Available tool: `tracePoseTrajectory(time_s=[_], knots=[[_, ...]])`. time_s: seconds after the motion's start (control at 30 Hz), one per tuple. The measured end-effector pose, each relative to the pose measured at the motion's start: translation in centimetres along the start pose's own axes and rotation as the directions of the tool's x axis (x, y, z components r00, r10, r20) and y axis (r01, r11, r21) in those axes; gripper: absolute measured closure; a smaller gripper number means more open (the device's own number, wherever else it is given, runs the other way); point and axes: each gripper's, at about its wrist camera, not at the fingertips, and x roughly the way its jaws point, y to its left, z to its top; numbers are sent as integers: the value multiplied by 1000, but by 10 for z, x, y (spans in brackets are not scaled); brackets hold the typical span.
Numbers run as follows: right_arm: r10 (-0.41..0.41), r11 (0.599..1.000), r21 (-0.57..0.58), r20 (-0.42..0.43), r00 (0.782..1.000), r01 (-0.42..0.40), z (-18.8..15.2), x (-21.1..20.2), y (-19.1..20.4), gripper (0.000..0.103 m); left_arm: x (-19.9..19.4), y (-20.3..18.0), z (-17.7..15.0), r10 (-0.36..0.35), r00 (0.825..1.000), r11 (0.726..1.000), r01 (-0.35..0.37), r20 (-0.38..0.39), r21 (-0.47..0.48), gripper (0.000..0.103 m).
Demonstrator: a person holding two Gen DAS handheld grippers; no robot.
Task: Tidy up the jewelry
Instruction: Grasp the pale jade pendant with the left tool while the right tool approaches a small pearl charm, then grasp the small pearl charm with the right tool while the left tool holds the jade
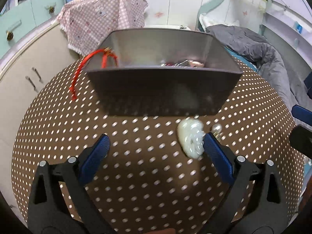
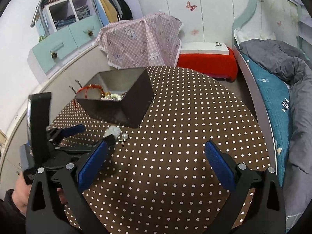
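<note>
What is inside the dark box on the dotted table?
The dark box holds a red cord bracelet draped over its rim and a pile of pearl-like pieces. Its near wall hides most of the floor, so other contents cannot be seen.

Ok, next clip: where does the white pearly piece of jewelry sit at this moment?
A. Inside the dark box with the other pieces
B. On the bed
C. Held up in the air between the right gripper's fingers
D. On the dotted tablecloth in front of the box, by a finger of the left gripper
D. The white pearly piece lies on the dotted tablecloth in front of the dark box, beside one finger of the open left gripper.
</note>
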Motion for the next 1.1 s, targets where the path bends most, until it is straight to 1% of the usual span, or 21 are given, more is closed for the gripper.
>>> tracePoseTrajectory(time_s=[0.07, 0.13, 0.17, 0.2, 0.23, 0.27, 0.3, 0.37, 0.4, 0.43, 0.47, 0.5, 0.6, 0.7, 0.87, 0.93, 1.0, 1.07, 1.1], knots=[[-10, 1000, -30, -12, 1000, 9, -2, 5, 4, 8, 0, 7, 0, 2, 1000, 1000, -2, 3, -21, 9], [-24, 999, -42, -15, 1000, 24, -2, 8, 7, 11, 2, 4, 3, 3, 1000, 1000, -3, 2, -10, 9], [-20, 999, -30, -16, 1000, 19, -2, 10, 5, 13, 3, 1, 4, -3, 1000, 1000, 3, 3, 1, 10], [-16, 1000, -15, -17, 1000, 16, -2, 10, 3, 14, 4, -2, 5, -17, 1000, 1000, 17, 0, 14, 16], [-18, 1000, -5, -18, 1000, 18, -2, 11, 1, 14, 5, -4, 6, -18, 1000, 1000, 18, 2, 23, 23], [-21, 1000, -8, -18, 1000, 21, -2, 11, 2, 14, 4, -5, 6, -30, 1000, 999, 29, 8, 29, 27], [-23, 1000, -11, -19, 1000, 23, -2, 11, 2, 14, 3, -6, 7, -43, 999, 998, 42, 13, 40, 35], [-27, 1000, -8, -23, 999, 27, -2, 11, 1, 14, 1, -8, 6, -70, 997, 995, 69, 19, 65, 55], [-24, 1000, -8, -22, 999, 24, -2, 11, 1, 14, 0, -7, 5, -80, 997, 994, 78, 22, 76, 75], [-23, 1000, -8, -21, 1000, 23, -2, 11, 2, 15, 0, -5, 6, -87, 996, 993, 85, 21, 78, 75], [-22, 1000, -9, -21, 1000, 22, -1, 11, 3, 15, -1, -1, 6, -113, 993, 991, 112, 19, 74, 75], [-17, 1000, -12, -22, 1000, 17, -1, 12, 5, 18, -2, 2, 6, -127, 992, 990, 126, 18, 69, 75], [-2, 1000, -27, -32, 999, 1, 1, 18, 11, 27, -6, 13, 2, -116, 993, 992, 115, 23, 56, 75], [19, 999, -46, -64, 998, -22, 4, 32, 20, 38, -13, 21, -5, -101, 995, 994, 99, 27, 45, 75], [34, 994, -97, -117, 993, -45, 8, 59, 42, 47, -22, 40, -12, -79, 996, 997, 78, 34, 7, 75], [38, 992, -113, -139, 989, -55, 8, 71, 50, 54, -24, 45, -13, -74, 997, 997, 74, 34, -5, 75], [16, 989, -141, -140, 990, -36, 8, 78, 57, 58, -24, 48, -13, -73, 997, 997, 73, 34, -13, 75], [-35, 983, -184, -127, 991, 11, 9, 80, 63, 73, -24, 50, -12, -73, 997, 997, 74, 35, -16, 75], [-47, 981, -194, -126, 991, 22, 9, 81, 64, 91, -25, 51, -12, -74, 997, 997, 75, 36, -16, 75]])
